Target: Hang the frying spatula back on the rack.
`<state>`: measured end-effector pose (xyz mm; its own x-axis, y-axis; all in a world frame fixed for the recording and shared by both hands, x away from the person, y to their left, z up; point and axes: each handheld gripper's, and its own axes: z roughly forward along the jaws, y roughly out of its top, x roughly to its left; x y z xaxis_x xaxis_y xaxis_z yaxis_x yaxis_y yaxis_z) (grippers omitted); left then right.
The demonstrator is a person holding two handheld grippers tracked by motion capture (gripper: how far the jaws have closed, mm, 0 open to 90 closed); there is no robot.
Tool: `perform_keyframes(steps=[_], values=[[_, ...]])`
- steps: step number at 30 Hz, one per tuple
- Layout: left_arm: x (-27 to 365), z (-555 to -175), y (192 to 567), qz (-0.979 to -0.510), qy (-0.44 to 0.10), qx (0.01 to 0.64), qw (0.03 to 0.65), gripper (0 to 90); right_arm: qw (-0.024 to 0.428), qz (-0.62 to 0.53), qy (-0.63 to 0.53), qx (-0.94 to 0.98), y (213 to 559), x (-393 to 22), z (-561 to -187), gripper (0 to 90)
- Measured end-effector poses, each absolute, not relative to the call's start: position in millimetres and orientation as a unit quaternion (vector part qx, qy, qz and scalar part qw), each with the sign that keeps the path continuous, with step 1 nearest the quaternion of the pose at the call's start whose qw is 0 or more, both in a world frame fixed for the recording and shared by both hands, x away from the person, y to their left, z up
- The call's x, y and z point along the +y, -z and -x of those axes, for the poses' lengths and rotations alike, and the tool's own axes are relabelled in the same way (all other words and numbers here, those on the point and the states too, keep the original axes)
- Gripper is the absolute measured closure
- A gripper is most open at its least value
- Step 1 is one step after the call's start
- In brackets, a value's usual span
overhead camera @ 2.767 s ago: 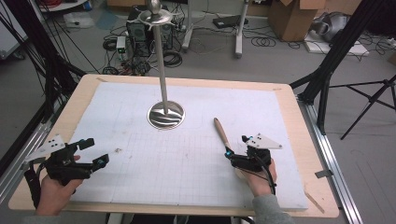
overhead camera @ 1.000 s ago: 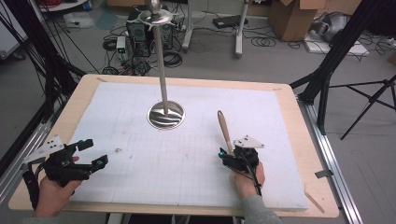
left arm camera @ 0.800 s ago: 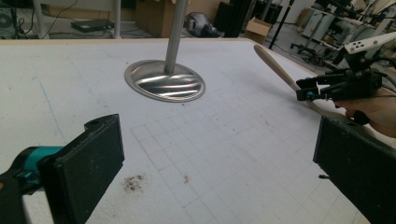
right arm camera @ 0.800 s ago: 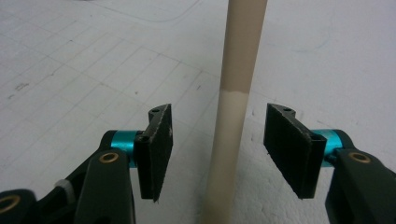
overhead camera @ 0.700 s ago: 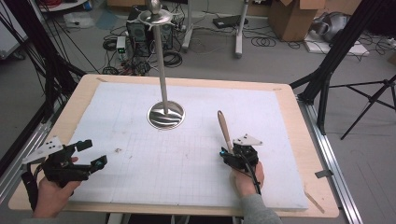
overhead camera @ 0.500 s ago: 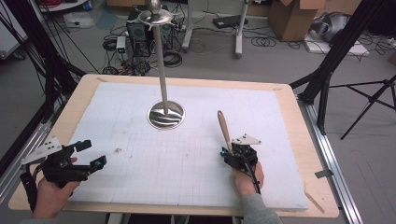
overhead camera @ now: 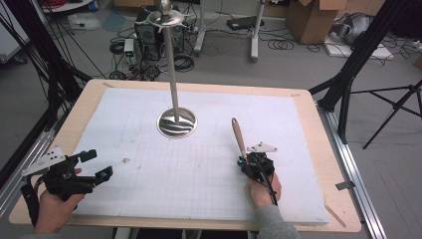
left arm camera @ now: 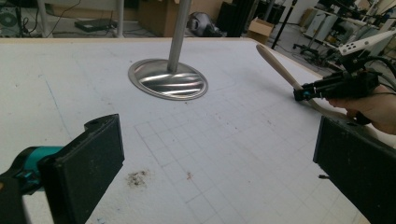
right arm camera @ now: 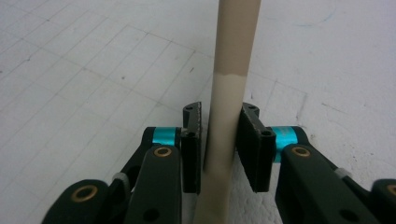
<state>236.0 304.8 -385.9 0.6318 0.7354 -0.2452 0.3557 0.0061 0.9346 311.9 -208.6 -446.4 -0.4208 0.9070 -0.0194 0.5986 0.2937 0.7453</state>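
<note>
The right gripper (right arm camera: 219,140) has its two black pads on either side of a long, slender beige wooden spoon handle (right arm camera: 229,93). The jaws have just been closing on it; the right pad lies against the wood, while a thin gap seems to remain at the left pad, so the pinch looks nearly made, not yet firm. In the high view this gripper (overhead camera: 245,162) sits at the near right of the table, and the spoon (overhead camera: 238,137) runs away from it toward the far side, its darker end pointing to the round polished metal base (overhead camera: 176,122) of a tall upright steel pole (overhead camera: 169,59). From the left gripper view the spoon (left arm camera: 280,70) appears tilted, its far end raised off the surface.

The left gripper (overhead camera: 94,164) waits at the near left corner, jaws spread wide with nothing between them, well apart from the spoon.

Both rest over a white foam sheet with a faint printed grid (overhead camera: 278,109), which covers a pale wooden tabletop (overhead camera: 328,149).

The step in hand, as I judge it, is taking hold of the spoon. The next move calls for finishing the squeeze until both pads bear on the handle, then lifting it without letting the long end swing.

No brand, label or legible writing shows on any of these things.
</note>
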Motion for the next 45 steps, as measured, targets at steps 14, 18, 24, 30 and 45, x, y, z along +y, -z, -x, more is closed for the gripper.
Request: perform_keyframes(steps=[14,18,24,30,45], values=[[306.1,-236.1,386.1,-0.686,-0.162,0.399,0.587,2.1,0.208,-0.500,-0.353,0.763,445.7,-211.2,-312.5,75.9],[306.3,-236.0,385.3,-0.684,-0.164,0.398,0.588,2.1,0.201,-0.494,-0.362,0.764,444.1,-208.1,-311.2,77.1],[305.6,-236.0,385.0,-0.685,-0.164,0.398,0.588,2.1,0.208,-0.469,-0.363,0.778,440.3,-202.3,-308.6,78.1],[305.9,-236.7,385.3,-0.686,-0.165,0.397,0.587,2.1,0.206,-0.453,-0.383,0.778,431.9,-203.4,-307.9,78.1],[305.3,-237.3,384.9,-0.684,-0.164,0.397,0.589,2.1,0.185,-0.410,-0.421,0.787,405.7,-213.3,-310.8,78.2]])
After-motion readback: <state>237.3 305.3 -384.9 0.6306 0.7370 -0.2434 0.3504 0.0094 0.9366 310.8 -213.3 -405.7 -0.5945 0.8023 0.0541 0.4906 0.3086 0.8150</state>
